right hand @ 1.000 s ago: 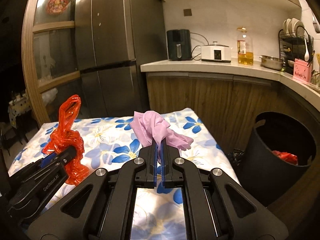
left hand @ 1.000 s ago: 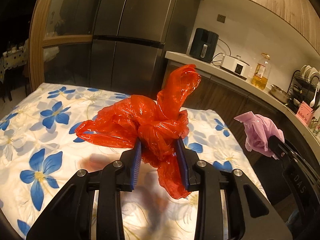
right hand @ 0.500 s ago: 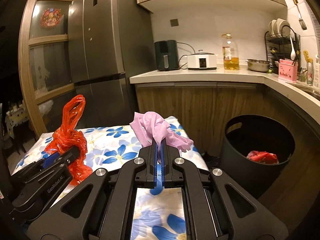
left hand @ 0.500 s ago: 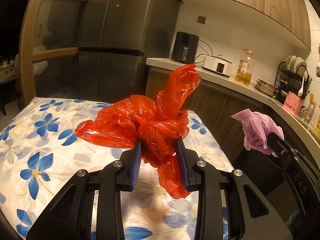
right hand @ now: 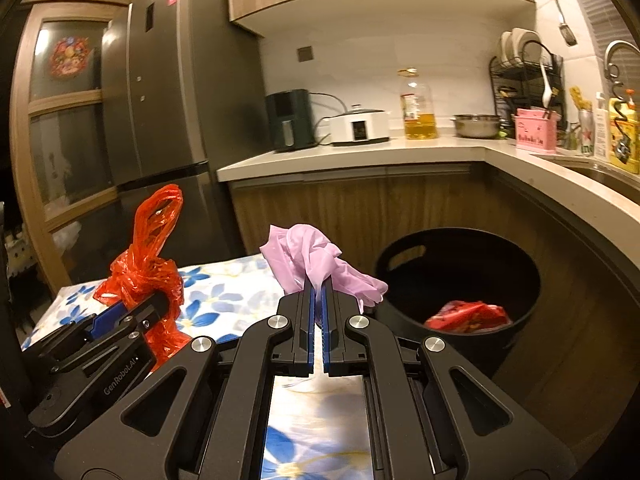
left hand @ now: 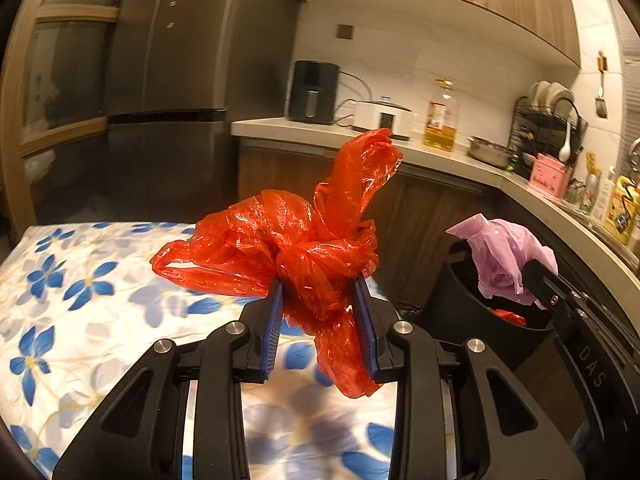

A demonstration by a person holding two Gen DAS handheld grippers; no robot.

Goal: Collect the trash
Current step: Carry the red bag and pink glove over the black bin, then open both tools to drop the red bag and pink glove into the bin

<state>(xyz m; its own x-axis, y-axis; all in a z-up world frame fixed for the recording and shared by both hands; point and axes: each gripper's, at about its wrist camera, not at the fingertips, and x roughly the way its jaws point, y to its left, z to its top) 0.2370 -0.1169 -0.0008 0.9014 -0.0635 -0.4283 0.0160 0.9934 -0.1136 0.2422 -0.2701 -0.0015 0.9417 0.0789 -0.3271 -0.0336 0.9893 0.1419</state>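
Observation:
My left gripper (left hand: 319,300) is shut on a crumpled red plastic bag (left hand: 288,240) and holds it above the flowered table (left hand: 80,300). My right gripper (right hand: 319,300) is shut on a crumpled pink plastic bag (right hand: 316,264), held in the air near the table's far edge. A black round bin (right hand: 460,276) stands on the floor to the right of the table, with red trash (right hand: 468,314) inside. In the left wrist view the pink bag (left hand: 508,256) hangs over the bin (left hand: 452,300). The left gripper and red bag (right hand: 152,268) show at left in the right wrist view.
A wooden cabinet front (right hand: 320,208) and L-shaped counter (right hand: 360,156) wrap behind and right of the bin. An air fryer (right hand: 290,120), a cooker (right hand: 360,126), an oil bottle (right hand: 418,108) and a dish rack (right hand: 524,80) stand on it. A tall fridge (right hand: 176,100) stands at the back left.
Both grippers have moved right and forward with their bags, toward the bin. The bin now looks larger and nearer, and the pink bag is over it.

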